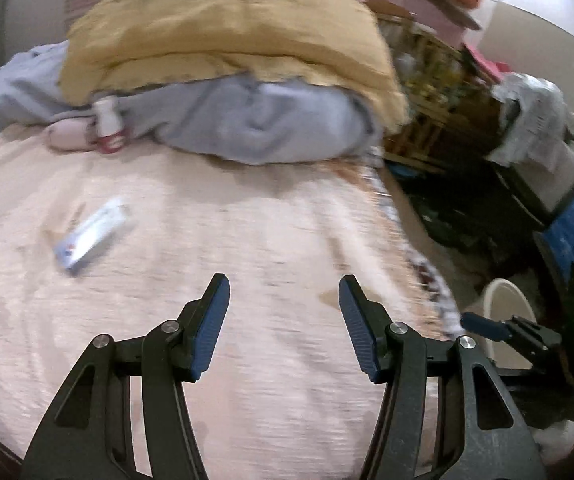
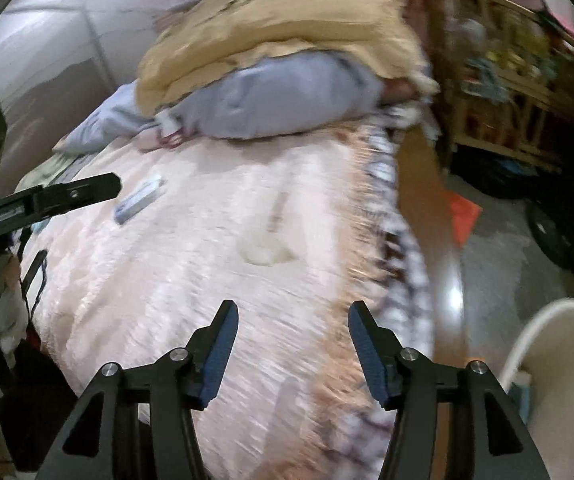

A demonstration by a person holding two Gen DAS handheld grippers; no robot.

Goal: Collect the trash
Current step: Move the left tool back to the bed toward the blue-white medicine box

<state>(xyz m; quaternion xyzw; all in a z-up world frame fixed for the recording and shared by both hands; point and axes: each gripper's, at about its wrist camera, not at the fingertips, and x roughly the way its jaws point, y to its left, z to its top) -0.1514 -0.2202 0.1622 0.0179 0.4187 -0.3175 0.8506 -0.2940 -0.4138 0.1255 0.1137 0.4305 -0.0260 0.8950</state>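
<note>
Both my grippers hang over the bed [image 1: 247, 240], empty. The left gripper [image 1: 284, 292] has its fingers apart with nothing between them, and so does the right gripper [image 2: 293, 318].

The nearest trash is a flat white-and-blue wrapper [image 1: 89, 236] lying loose on the pink cover, at about 10 o'clock from my left fingers and well apart from them. A small white bottle with a red cap [image 1: 108, 128] lies at the foot of the grey and yellow bedding at 11 o'clock; whether it is trash I cannot tell.

The white bin [image 2: 567, 372] stands on the floor at 3 o'clock from my right fingers.

Procedure, as I judge it:
1. Bring the left fingers over the wrapper.
2. Straddle its short width.
3. Press lightly into the cover, then close.
4. Carry it to the bin.
</note>
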